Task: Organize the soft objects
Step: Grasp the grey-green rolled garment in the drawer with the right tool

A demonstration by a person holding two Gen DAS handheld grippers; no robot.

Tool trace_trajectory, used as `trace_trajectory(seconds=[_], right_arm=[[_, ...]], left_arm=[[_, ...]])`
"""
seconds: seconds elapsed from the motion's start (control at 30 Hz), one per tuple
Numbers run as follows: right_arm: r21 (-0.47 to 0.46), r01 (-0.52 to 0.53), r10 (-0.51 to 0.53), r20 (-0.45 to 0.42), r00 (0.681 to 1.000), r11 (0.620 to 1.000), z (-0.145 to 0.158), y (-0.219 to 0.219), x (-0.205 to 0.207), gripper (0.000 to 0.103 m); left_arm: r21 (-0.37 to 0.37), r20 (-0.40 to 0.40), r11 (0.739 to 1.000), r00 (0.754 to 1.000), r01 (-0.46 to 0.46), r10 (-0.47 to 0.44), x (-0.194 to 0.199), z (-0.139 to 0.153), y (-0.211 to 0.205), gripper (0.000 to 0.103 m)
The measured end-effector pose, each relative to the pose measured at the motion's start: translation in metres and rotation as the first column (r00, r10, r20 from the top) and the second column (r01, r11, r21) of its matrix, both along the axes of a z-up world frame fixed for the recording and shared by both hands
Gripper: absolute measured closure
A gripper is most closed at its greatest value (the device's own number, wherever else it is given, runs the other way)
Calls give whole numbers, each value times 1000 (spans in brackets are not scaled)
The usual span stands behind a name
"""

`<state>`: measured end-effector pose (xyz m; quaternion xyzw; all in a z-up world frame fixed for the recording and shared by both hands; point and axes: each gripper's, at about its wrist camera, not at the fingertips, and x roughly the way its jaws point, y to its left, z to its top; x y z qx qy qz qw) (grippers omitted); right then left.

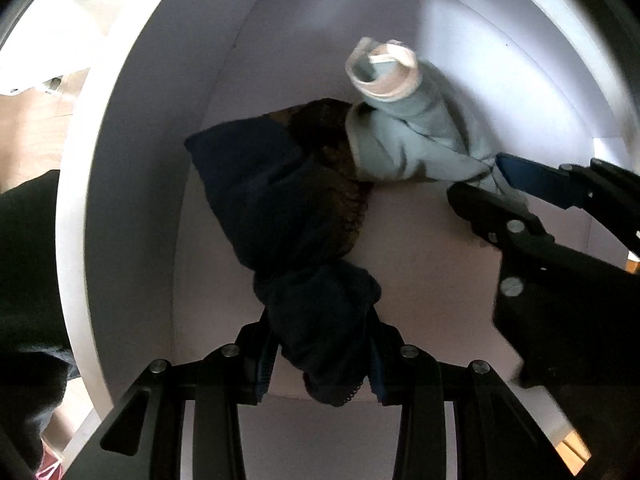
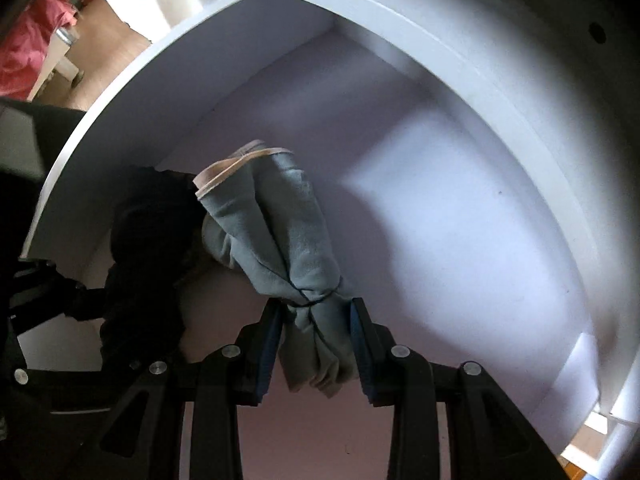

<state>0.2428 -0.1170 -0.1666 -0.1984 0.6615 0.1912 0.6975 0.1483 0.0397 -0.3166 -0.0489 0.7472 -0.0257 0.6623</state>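
Note:
My left gripper (image 1: 320, 360) is shut on a dark navy sock bundle (image 1: 280, 208) with a brownish patch, holding it inside a white shelf compartment (image 1: 132, 200). My right gripper (image 2: 316, 344) is shut on a grey-green sock bundle (image 2: 280, 232) with pale cream cuffs, held in the same compartment just right of the dark bundle. The two bundles touch. In the left wrist view the grey-green bundle (image 1: 408, 132) and the right gripper (image 1: 496, 188) show at the upper right. In the right wrist view the dark bundle (image 2: 152, 240) is at the left.
White shelf walls (image 2: 460, 200) surround both grippers on the sides and back. A wooden floor (image 2: 108, 56) and a red cloth (image 2: 32, 40) show outside at the upper left. A dark sleeve (image 1: 28, 280) is at the left edge.

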Motion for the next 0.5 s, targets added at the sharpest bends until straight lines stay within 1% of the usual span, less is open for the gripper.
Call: trace_trajectory(seconds=[0.07,0.2,0.27,0.3,0.37,0.4,0.47,0.5], right_arm=[[-2,41,-41,-24,999,999,-1,-9,4,71],[-59,123,-126,-54,991,991,-2,-45,-5,71],[-97,182,-190,-76,979,978,-4,-68,-14,71],[-104,229,-240,-104,965,968,-5,-83,-21,71],[-78,289,-298,-141,944,954,-4,-98,-29,69],[-65,302,-308,-147,940,951,-3,-101,-31,69],[-38,300,-302,-130,944,953,2,-102,-30,67],[-36,278,-281,-101,954,960,5,-100,-29,65]], left_arm=[[7,8,1000,1000,0,0,0,1,1,65],[19,19,1000,1000,8,-8,4,1,4,65],[31,28,999,999,20,-21,6,1,4,65],[35,33,999,999,25,-26,6,1,4,65],[38,43,999,998,35,-36,9,1,4,64],[40,49,998,998,39,-41,10,2,4,63],[30,58,999,998,37,-39,12,3,6,62],[24,59,999,998,33,-34,12,3,7,62]])
